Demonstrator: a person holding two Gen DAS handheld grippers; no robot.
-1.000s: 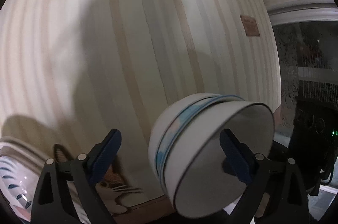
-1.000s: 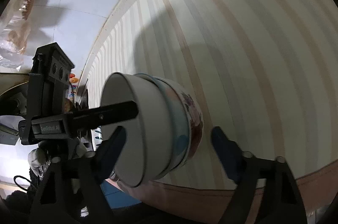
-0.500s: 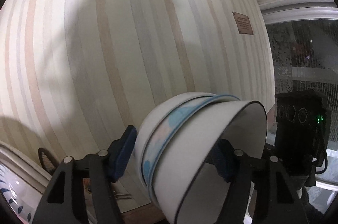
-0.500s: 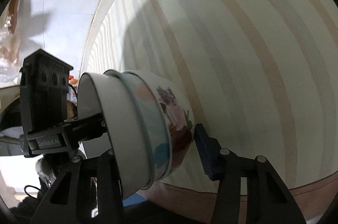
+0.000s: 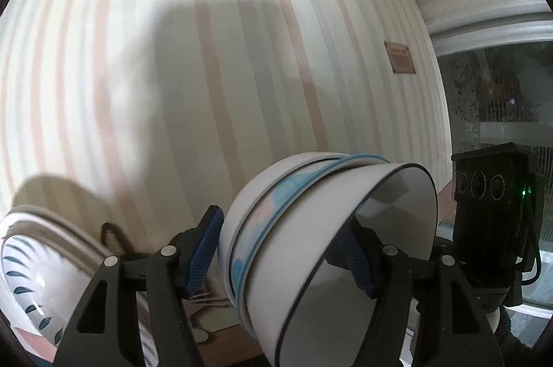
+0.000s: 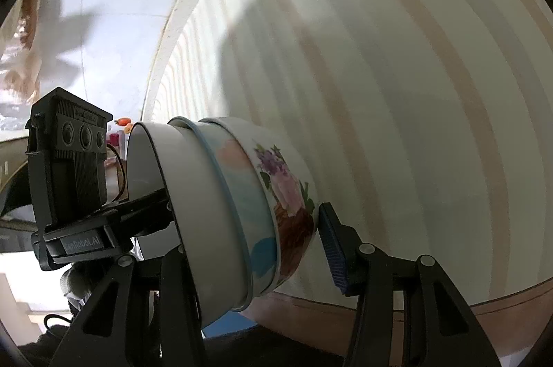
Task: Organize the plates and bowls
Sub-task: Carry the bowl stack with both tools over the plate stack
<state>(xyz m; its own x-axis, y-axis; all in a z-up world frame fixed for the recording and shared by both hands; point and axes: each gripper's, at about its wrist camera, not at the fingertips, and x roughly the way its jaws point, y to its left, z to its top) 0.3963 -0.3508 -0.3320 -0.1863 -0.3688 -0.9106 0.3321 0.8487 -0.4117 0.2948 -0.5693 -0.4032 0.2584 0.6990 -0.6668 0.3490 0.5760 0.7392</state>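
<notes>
A striped wall [image 5: 207, 83] in cream, grey and pale pink fills the background of both wrist views, with a small brown plaque [image 5: 400, 57] fixed high on it near a dark window [image 5: 497, 97]. In front of the wall, a stack of three nested bowls [image 5: 311, 235] is held in the air, tipped onto its side: the outermost is a floral bowl [image 6: 287, 190] with purple and pink blossoms, the middle one is a blue-rimmed bowl [image 6: 238, 201] with pastel patches, and the innermost is a plain white bowl [image 5: 349, 263] edged with a thin dark line. The left gripper [image 5: 280, 253] clamps this stack, one blue pad on the floral base and the other inside the white bowl. The right gripper [image 6: 249, 249] spans the same stack from the opposite side; its right pad [image 6: 331, 246] lies just beside the floral bowl, and its left finger is hidden behind the bowls, so whether it presses on the stack cannot be judged with certainty. At the lower left of the left wrist view, a plate with blue leaf marks [image 5: 38, 277] stands tilted near the wall. A strip of brown wooden surface [image 6: 345, 315] runs along the foot of the wall.
</notes>
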